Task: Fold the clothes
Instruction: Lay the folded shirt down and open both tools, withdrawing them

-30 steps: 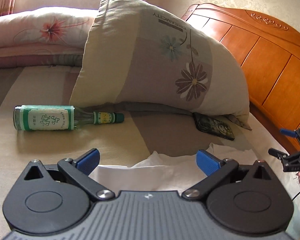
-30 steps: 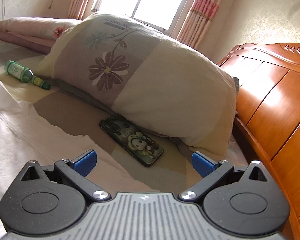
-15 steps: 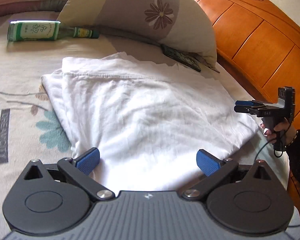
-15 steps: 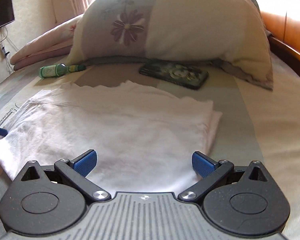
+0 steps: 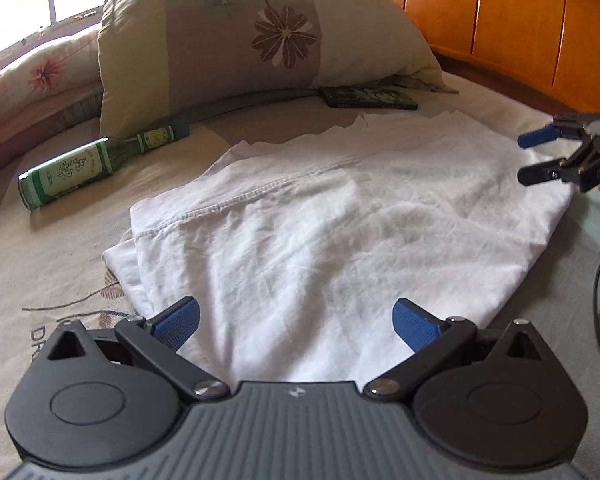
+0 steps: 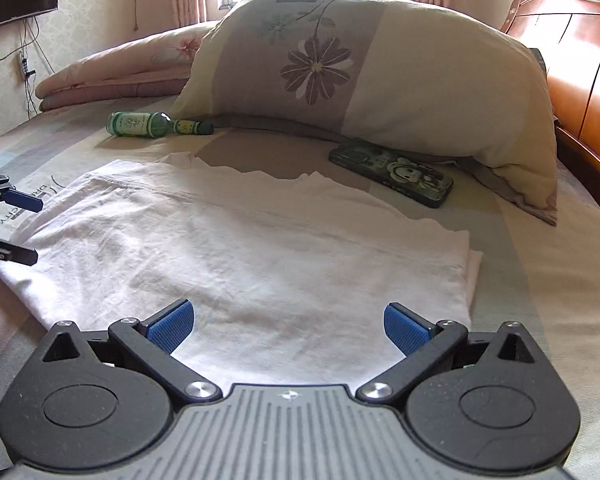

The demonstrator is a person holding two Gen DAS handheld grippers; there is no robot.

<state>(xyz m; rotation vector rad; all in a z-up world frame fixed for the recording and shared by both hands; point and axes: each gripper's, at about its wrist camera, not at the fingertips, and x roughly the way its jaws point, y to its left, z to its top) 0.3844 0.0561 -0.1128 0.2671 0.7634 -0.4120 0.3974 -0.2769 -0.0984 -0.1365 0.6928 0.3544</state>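
Both grippers spread wide, holding nothing: left gripper (image 5: 296,318) above the near edge of the white garment (image 5: 340,216), right gripper (image 6: 286,322) likewise. Garment lies flat on the bedsheet (image 6: 560,280), long axis running between the grippers, hem toward the pillow (image 6: 380,64). Bottle (image 6: 156,124) and phone (image 6: 392,176) beyond it.

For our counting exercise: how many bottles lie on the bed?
1. A green bottle lies on its side beside the floral pillow, beyond the white garment. Others could be hidden behind the pillow.
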